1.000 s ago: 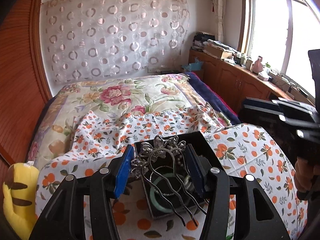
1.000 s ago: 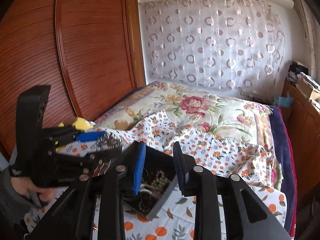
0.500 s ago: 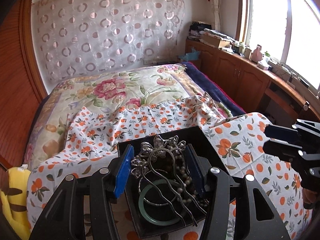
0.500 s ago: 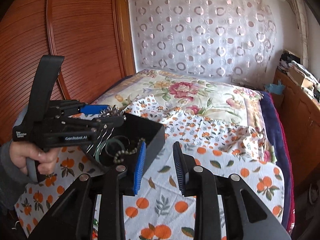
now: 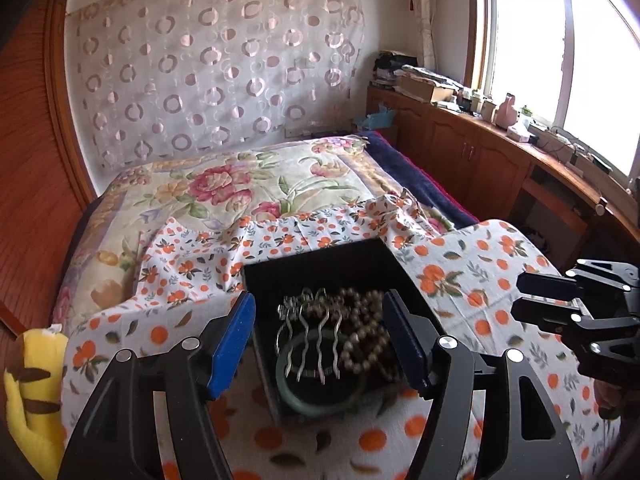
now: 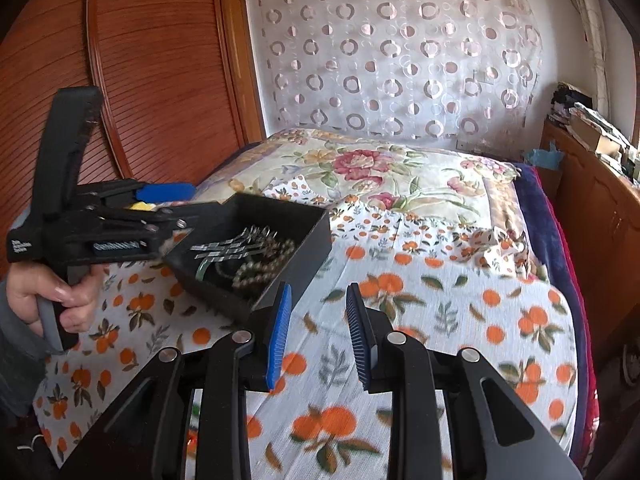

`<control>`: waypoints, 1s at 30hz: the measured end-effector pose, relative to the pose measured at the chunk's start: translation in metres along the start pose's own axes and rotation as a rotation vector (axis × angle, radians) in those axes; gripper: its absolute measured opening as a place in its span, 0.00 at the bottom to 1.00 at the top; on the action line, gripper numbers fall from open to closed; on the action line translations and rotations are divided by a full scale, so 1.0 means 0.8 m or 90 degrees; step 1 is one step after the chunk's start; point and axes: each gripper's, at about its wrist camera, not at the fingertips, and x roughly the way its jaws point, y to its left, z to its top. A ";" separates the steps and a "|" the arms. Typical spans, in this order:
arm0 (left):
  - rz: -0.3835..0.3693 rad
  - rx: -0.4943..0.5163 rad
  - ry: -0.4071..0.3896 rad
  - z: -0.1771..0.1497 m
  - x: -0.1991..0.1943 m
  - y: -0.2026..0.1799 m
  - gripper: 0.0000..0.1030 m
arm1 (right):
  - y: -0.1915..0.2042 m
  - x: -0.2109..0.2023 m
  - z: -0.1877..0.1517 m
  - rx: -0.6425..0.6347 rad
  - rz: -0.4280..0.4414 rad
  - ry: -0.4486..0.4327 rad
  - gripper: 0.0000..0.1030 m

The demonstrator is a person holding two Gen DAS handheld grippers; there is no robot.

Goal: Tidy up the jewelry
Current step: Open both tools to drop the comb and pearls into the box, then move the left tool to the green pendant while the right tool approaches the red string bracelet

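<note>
Jaws, left gripper [image 5: 318, 338]: opening, pads clear of the silver hair comb [image 5: 310, 334], which lies below and between them.
Comb's place: inside the black box [image 5: 320, 268], on the green bangle [image 5: 320, 400] beside the pearl strand [image 5: 366, 336].
Long axis: prongs run toward the camera.
Jaws, right gripper [image 6: 318, 332]: part open, empty, over the orange-print cloth [image 6: 440, 300].
Nearer hand: likely the left.

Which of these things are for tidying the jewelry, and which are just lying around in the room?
For the job:
- black box
- silver hair comb, lying in the box
- green bangle
- bead strings
- left gripper, jaws opening above the box, nothing between them
- right gripper, holding nothing

Just lying about:
- yellow plush toy
- orange-print cloth
- floral quilt
- clutter on the windowsill
</note>
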 end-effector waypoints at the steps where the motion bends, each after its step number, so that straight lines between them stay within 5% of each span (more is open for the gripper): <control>1: -0.002 0.001 -0.001 -0.005 -0.007 0.000 0.62 | 0.001 -0.003 -0.006 0.004 0.001 0.003 0.30; 22: -0.082 0.008 0.069 -0.123 -0.048 -0.047 0.63 | 0.039 -0.048 -0.122 0.048 -0.002 0.057 0.30; 30: -0.119 0.028 0.113 -0.133 -0.029 -0.080 0.51 | 0.045 -0.071 -0.144 0.048 -0.002 0.050 0.30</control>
